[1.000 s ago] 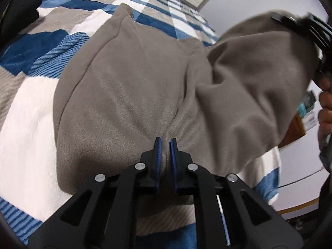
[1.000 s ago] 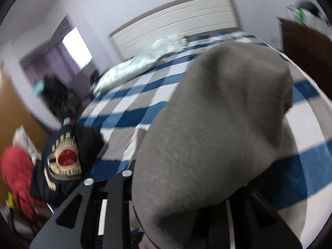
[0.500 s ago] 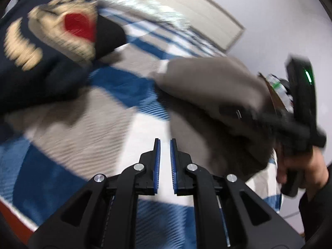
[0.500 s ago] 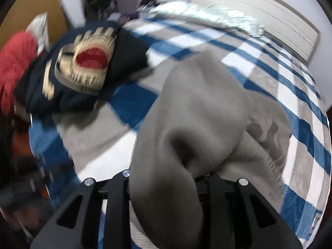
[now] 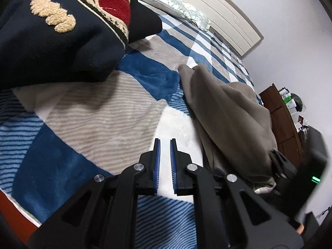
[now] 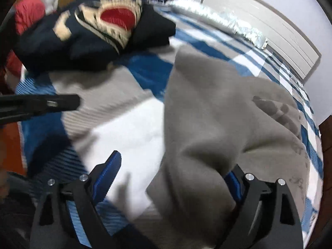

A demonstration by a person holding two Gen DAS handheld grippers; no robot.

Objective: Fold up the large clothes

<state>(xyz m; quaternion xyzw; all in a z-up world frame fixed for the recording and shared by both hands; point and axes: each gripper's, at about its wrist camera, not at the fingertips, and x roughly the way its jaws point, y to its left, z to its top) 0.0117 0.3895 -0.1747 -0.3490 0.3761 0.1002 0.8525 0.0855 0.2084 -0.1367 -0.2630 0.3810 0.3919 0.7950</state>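
A grey fleece garment [image 5: 226,112] lies bunched on the blue, white and grey checked bed cover [image 5: 99,120]. It also fills the right wrist view [image 6: 217,128]. My left gripper [image 5: 165,143] is shut and empty, just above the cover to the left of the garment. My right gripper [image 6: 176,166] is open wide, its jaws standing either side of the garment's near edge, which drapes between them. The left gripper shows as a black bar at the left of the right wrist view [image 6: 41,103].
A folded navy sweater [image 5: 62,31] with a red and cream emblem lies at the far left of the bed; it also shows in the right wrist view [image 6: 93,31]. A pillow [image 5: 176,6] and white headboard [image 5: 217,14] are beyond. A brown cabinet [image 5: 284,128] stands at the right.
My left gripper has let go of the grey garment and swung left off it. My right gripper has opened, and the garment has dropped from hanging onto the bed.
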